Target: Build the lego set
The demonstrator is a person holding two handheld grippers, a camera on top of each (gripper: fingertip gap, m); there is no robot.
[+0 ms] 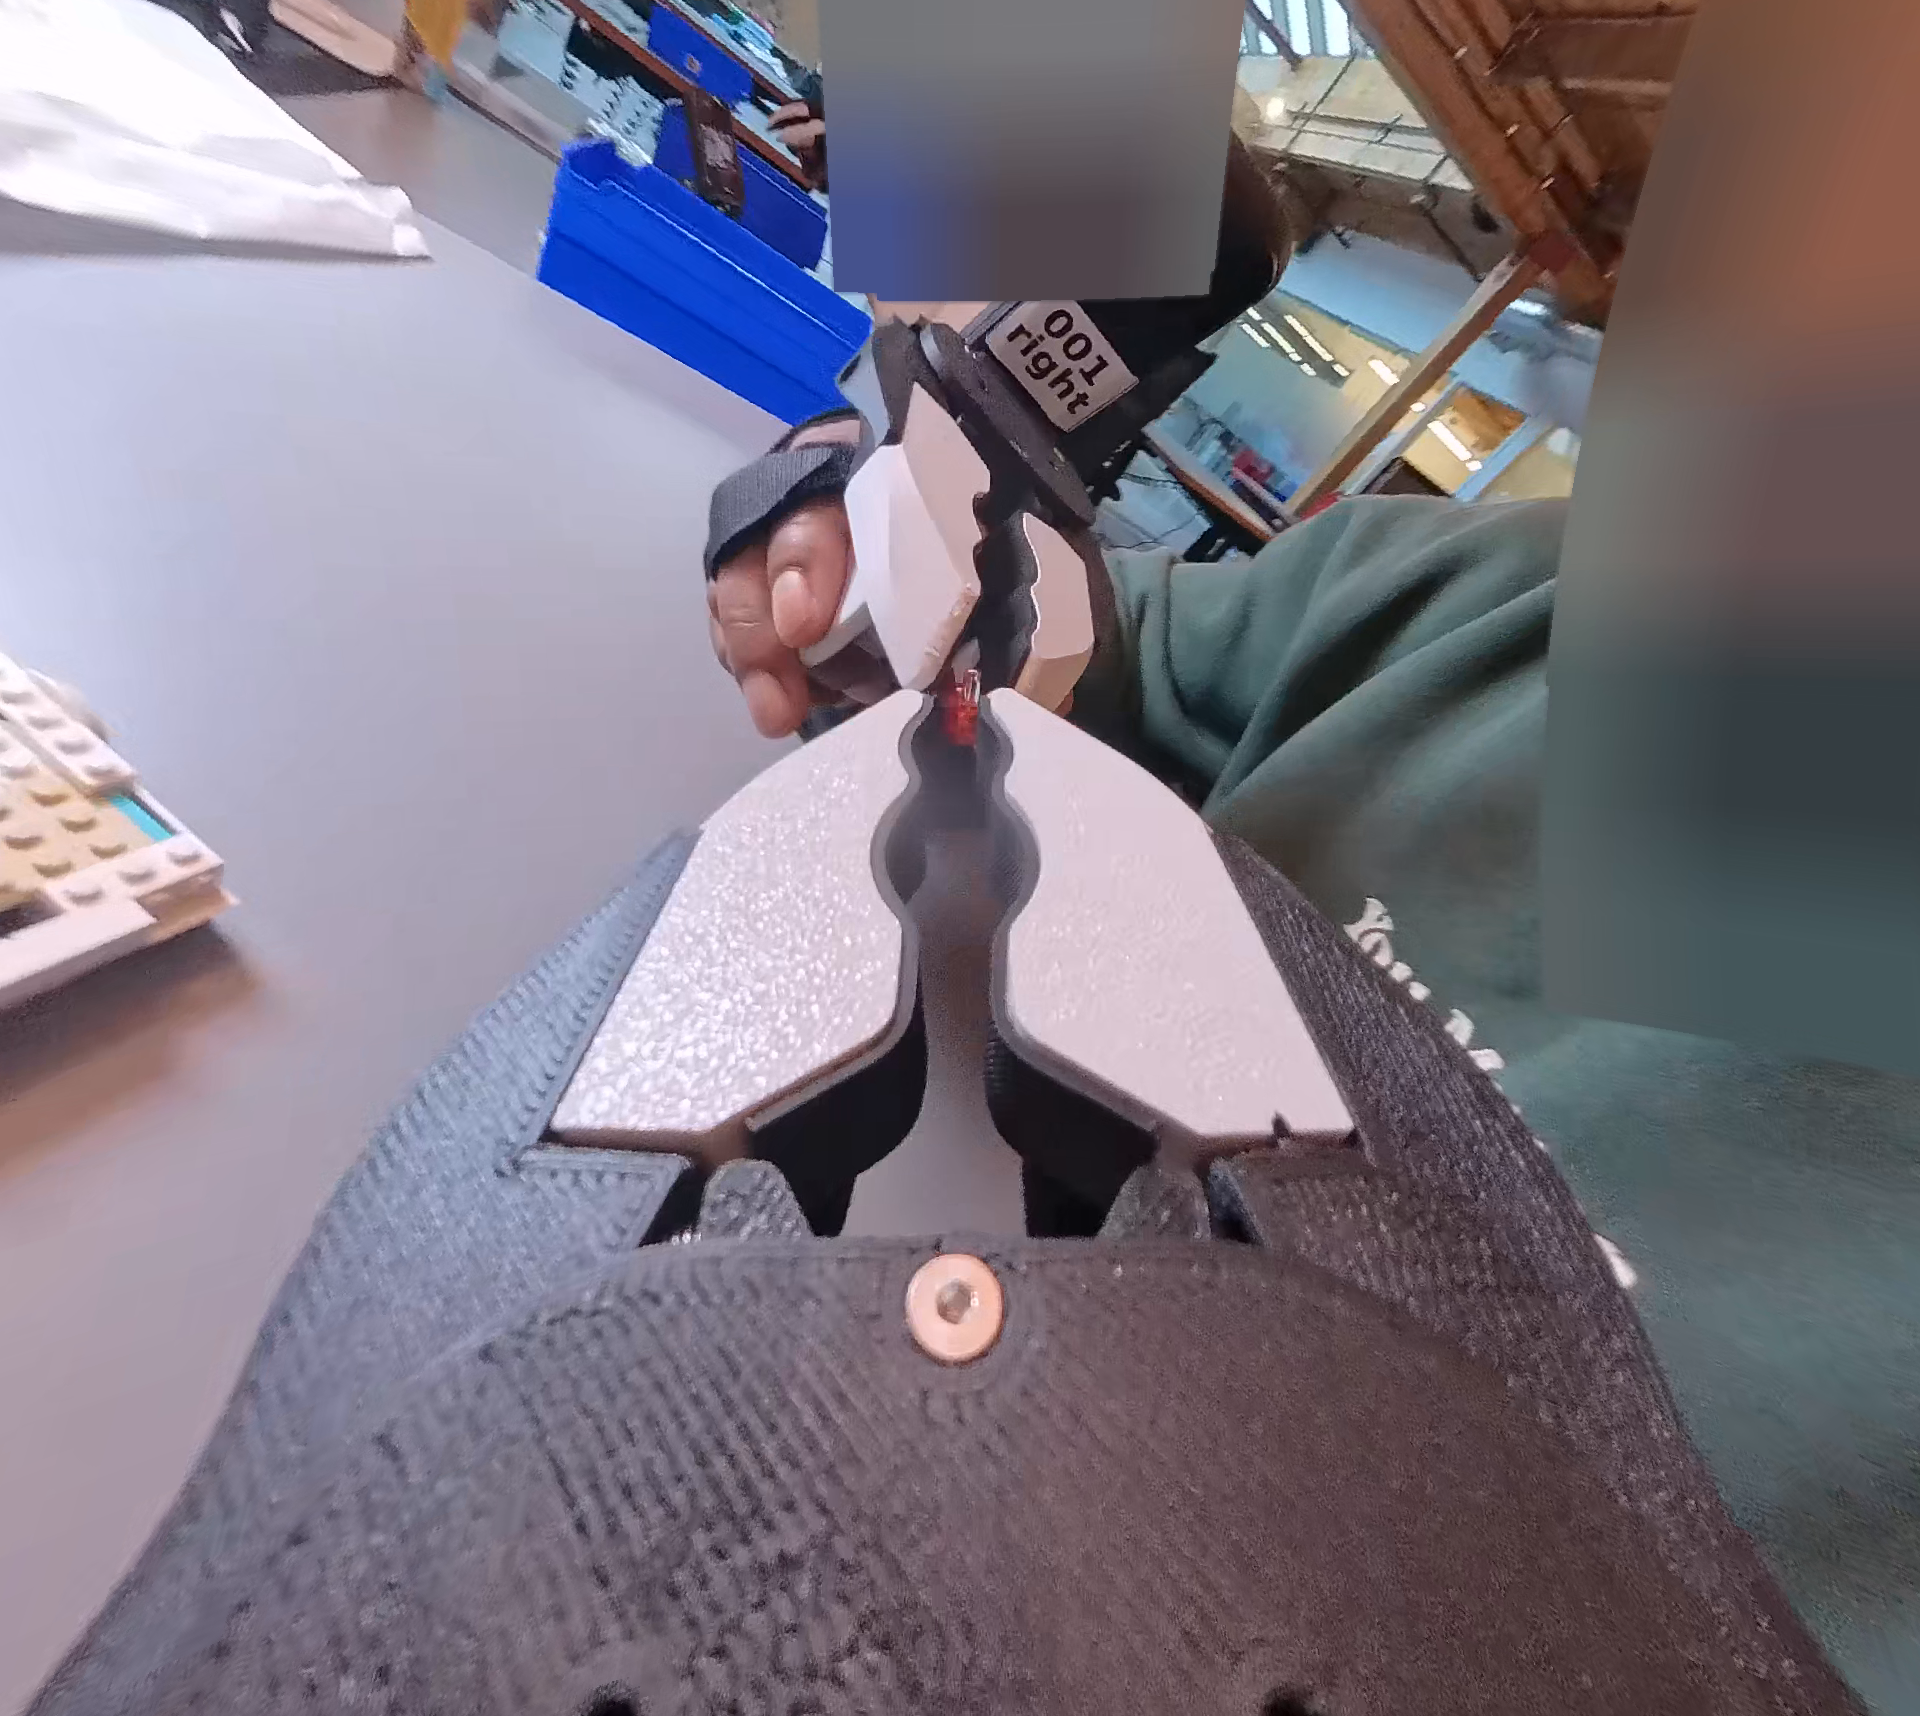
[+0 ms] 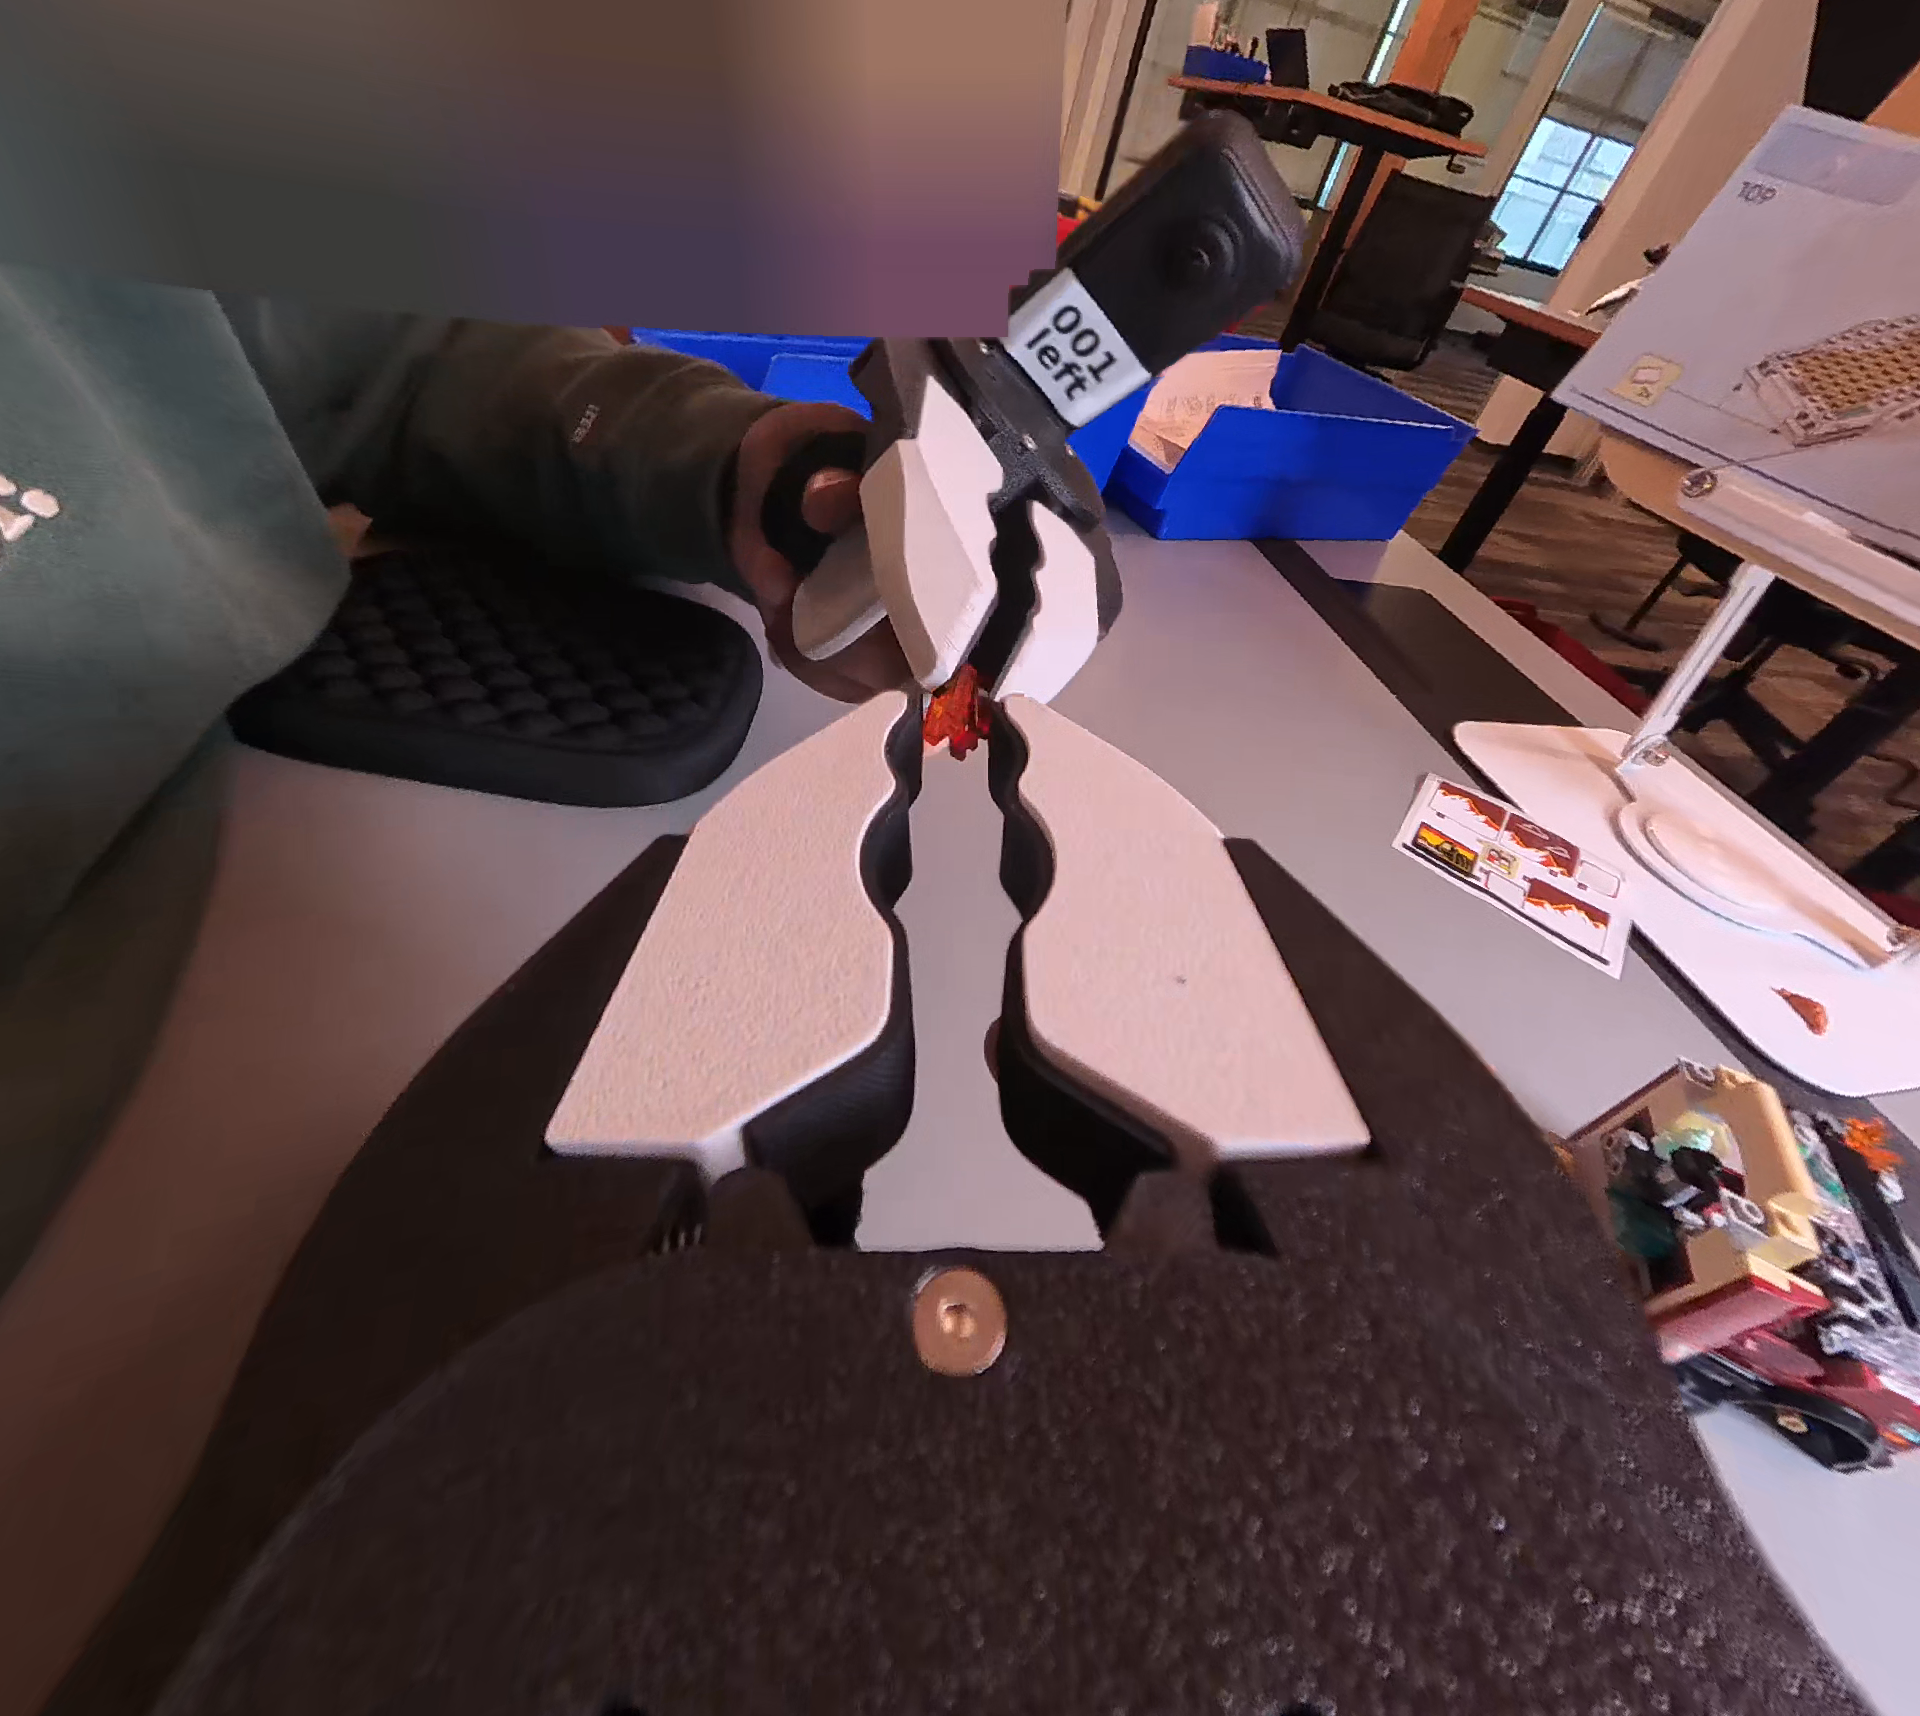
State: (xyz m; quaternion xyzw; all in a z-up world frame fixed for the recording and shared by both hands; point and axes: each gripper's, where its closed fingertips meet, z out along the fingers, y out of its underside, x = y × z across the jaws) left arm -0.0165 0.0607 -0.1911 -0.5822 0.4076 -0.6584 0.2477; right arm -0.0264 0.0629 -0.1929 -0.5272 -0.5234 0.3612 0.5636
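A small translucent orange-red flame piece (image 1: pixel 957 719) (image 2: pixel 953 717) is held in the air between both grippers, which meet tip to tip. My left gripper (image 1: pixel 956 708) has its white fingers closed to a narrow gap around the piece. It shows in the right wrist view (image 2: pixel 966 679) coming down from above, shut on the top of the piece. My right gripper (image 2: pixel 961 716) is closed on the piece from below. In the left wrist view it (image 1: pixel 964 679) also looks shut. A partly built dark red lego vehicle (image 2: pixel 1766 1271) stands at the right on the table.
A tan and white lego plate build (image 1: pixel 83 835) lies at the left. Blue bins (image 1: pixel 675 264) (image 2: pixel 1299 461) stand behind. An instruction booklet (image 2: pixel 1766 336) sits on a white stand (image 2: pixel 1714 835), beside a sticker sheet (image 2: pixel 1507 866) and a loose brown piece (image 2: pixel 1803 1006). A black cushion (image 2: pixel 499 679) lies at the left. My left and right fingertips are right by each other.
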